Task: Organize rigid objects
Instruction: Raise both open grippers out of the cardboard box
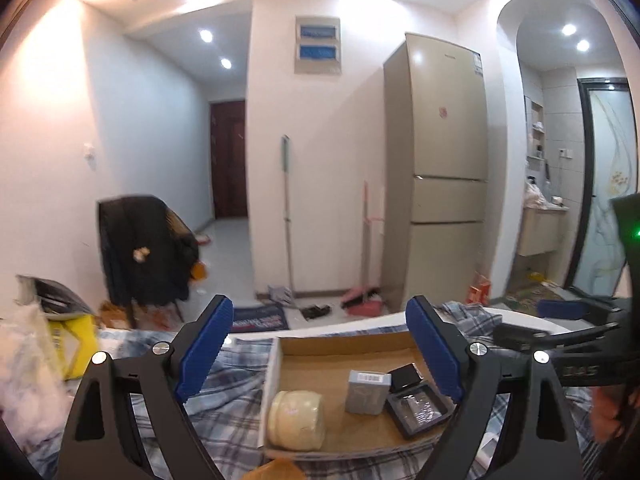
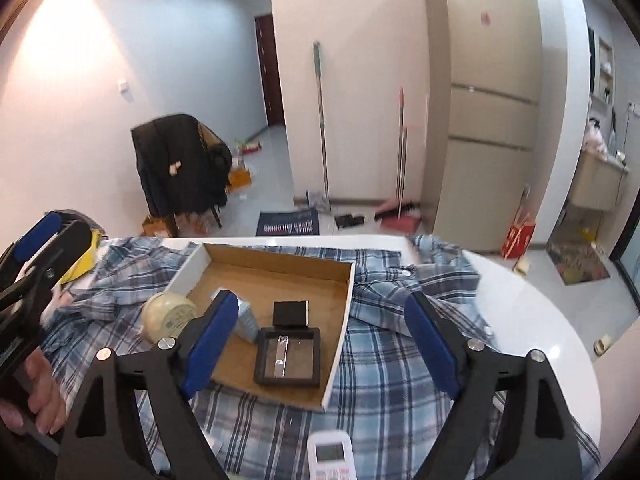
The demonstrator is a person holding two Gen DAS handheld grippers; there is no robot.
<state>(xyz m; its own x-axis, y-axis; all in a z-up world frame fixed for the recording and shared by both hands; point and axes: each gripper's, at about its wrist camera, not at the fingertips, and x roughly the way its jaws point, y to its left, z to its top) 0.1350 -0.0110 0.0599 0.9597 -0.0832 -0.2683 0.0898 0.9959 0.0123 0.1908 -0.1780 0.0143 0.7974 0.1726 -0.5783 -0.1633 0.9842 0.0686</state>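
A shallow cardboard box (image 1: 344,344) (image 2: 280,264) lies on a blue plaid cloth. In it are a cream round jar (image 1: 296,420) (image 2: 170,316) on its side, a grey box (image 1: 366,392) (image 2: 246,320), a small black box (image 1: 406,376) (image 2: 291,313) and a black framed case (image 1: 420,410) (image 2: 288,356) holding a metal clipper. My left gripper (image 1: 320,356) is open and empty above the box's near side. My right gripper (image 2: 320,340) is open and empty, over the box's right wall. A white remote (image 2: 332,456) lies on the cloth below it.
The plaid cloth (image 2: 380,360) covers a white round table (image 2: 540,320). A yellow bag (image 1: 72,340) and white plastic lie at the left. An orange thing (image 1: 276,470) lies near the box front. A chair with a black coat (image 2: 180,168), brooms and a fridge (image 2: 488,100) stand beyond.
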